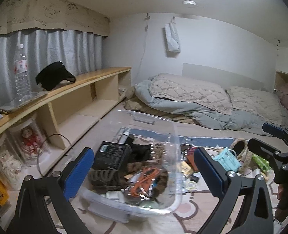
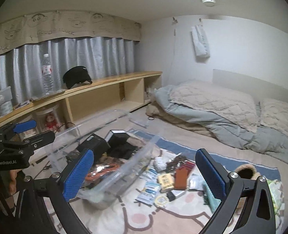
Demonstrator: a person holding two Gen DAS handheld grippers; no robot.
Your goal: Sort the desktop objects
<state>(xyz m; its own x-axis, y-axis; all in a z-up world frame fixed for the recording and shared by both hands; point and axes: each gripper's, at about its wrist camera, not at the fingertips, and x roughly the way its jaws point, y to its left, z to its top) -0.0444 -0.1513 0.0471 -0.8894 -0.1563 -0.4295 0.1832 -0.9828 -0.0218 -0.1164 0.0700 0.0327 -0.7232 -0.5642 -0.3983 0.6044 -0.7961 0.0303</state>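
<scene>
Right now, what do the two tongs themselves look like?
Both are black metal frames with silver bolts. The left tongs and right tongs carry blue textured pads. White "GenRobot.AI" lettering marks the left body. No cables or sleeves are visible.

This is a bedroom in a home. A rumpled quilt [image 1: 192, 97] and pillow [image 2: 280, 113] lie on low bedding against a white wall. Grey curtains [image 1: 46, 50] hang under a valance [image 2: 66, 27] drawn with cartoon faces. A long wooden shelf [image 1: 85, 81] below them carries a water bottle [image 1: 22, 70] and a black visor cap [image 1: 54, 76]; a doll [image 1: 29, 138] in a clear jar sits in a cubby underneath. A rug [image 2: 144, 218] with a pink cartoon print covers the floor, strewn with small personal items beside a clear bin [image 1: 173, 136]. A round fitting [image 2: 208, 1] is on the ceiling.
</scene>
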